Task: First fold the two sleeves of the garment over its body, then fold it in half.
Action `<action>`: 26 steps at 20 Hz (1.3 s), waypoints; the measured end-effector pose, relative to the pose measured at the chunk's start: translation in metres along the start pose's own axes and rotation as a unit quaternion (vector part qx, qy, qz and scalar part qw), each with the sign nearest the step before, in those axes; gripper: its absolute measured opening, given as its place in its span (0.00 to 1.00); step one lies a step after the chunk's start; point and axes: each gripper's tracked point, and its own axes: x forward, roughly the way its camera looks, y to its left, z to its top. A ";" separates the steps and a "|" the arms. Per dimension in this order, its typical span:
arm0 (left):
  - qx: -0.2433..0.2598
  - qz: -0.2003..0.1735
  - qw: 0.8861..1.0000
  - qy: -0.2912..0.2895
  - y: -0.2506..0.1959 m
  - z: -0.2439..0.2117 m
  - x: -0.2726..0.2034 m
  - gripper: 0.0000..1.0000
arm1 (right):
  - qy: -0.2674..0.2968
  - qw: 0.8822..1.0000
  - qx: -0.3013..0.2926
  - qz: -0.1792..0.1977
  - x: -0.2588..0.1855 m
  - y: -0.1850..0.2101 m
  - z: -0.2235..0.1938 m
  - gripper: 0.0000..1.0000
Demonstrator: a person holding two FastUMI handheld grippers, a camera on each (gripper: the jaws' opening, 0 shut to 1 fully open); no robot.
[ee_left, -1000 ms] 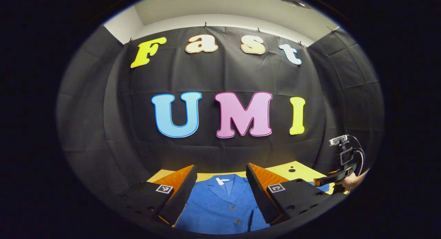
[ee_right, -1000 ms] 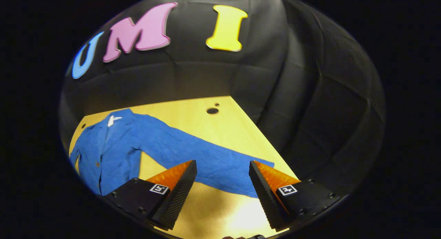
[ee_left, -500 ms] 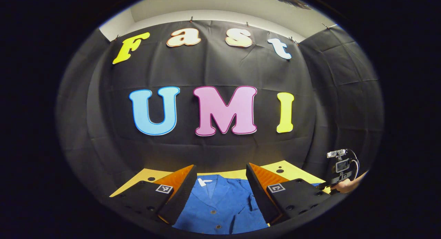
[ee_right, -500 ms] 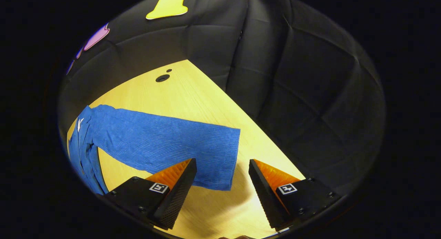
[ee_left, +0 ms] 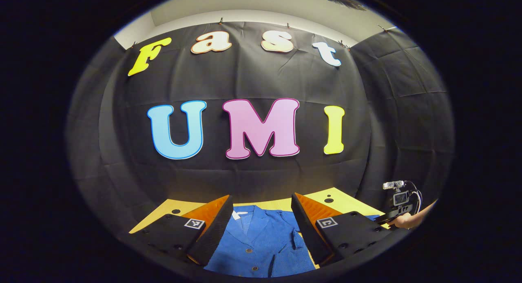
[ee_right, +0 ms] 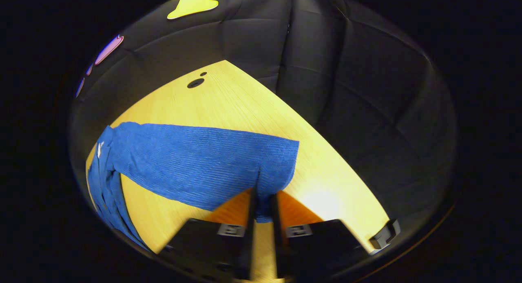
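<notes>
A blue button-front jacket [ee_left: 261, 242] lies flat on the yellow wooden table [ee_left: 342, 199], collar toward the wall. My left gripper [ee_left: 261, 197] hovers open over its chest, with nothing between the fingers. In the right gripper view one long sleeve [ee_right: 195, 164] stretches out sideways from the jacket body [ee_right: 102, 185]. My right gripper [ee_right: 263, 193] is shut on the cuff end of that sleeve, low over the table. The left gripper view also catches the right gripper [ee_left: 397, 211] far off at the right edge, held by a hand [ee_left: 408, 221].
The table [ee_right: 228, 103] has small round holes [ee_right: 195, 83] near its far corner, and another hole [ee_left: 175, 211] at the far left. Black cloth walls close in the table at the back and right side. Bare wood lies beyond the cuff.
My right gripper has dropped onto the cuff and gone from open to shut on it. The left gripper has shifted slightly and stays open.
</notes>
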 end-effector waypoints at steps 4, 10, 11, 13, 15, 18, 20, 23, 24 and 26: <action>-0.010 0.019 1.000 0.012 0.013 -0.009 -0.011 0.82 | 0.015 0.997 -0.017 0.068 0.000 0.035 0.002 0.05; -0.037 0.066 0.997 0.020 0.061 -0.019 -0.040 0.82 | -0.080 0.979 -0.122 0.141 -0.064 0.141 0.058 0.05; -0.044 0.077 0.996 0.023 0.073 -0.022 -0.046 0.82 | -0.088 0.974 -0.139 0.157 -0.074 0.165 0.065 0.05; -0.060 0.099 0.993 0.025 0.095 -0.028 -0.058 0.82 | -0.096 0.965 -0.152 0.193 -0.094 0.218 0.071 0.05; -0.072 0.117 0.990 0.024 0.117 -0.034 -0.074 0.82 | -0.091 0.957 -0.160 0.223 -0.105 0.270 0.059 0.05; -0.081 0.147 0.985 0.029 0.152 -0.047 -0.096 0.82 | -0.080 0.940 -0.177 0.280 -0.125 0.354 0.034 0.05; -0.090 0.168 0.981 0.035 0.175 -0.056 -0.112 0.82 | -0.063 0.927 -0.197 0.314 -0.136 0.408 0.006 0.04; -0.103 0.200 0.973 0.048 0.209 -0.073 -0.136 0.82 | -0.040 0.903 -0.218 0.368 -0.159 0.483 -0.040 0.04; -0.107 0.210 0.970 0.054 0.218 -0.080 -0.145 0.82 | -0.032 0.895 -0.218 0.387 -0.165 0.508 -0.054 0.04; -0.113 0.231 0.964 0.064 0.238 -0.093 -0.159 0.82 | -0.003 0.881 -0.201 0.428 -0.174 0.556 -0.083 0.04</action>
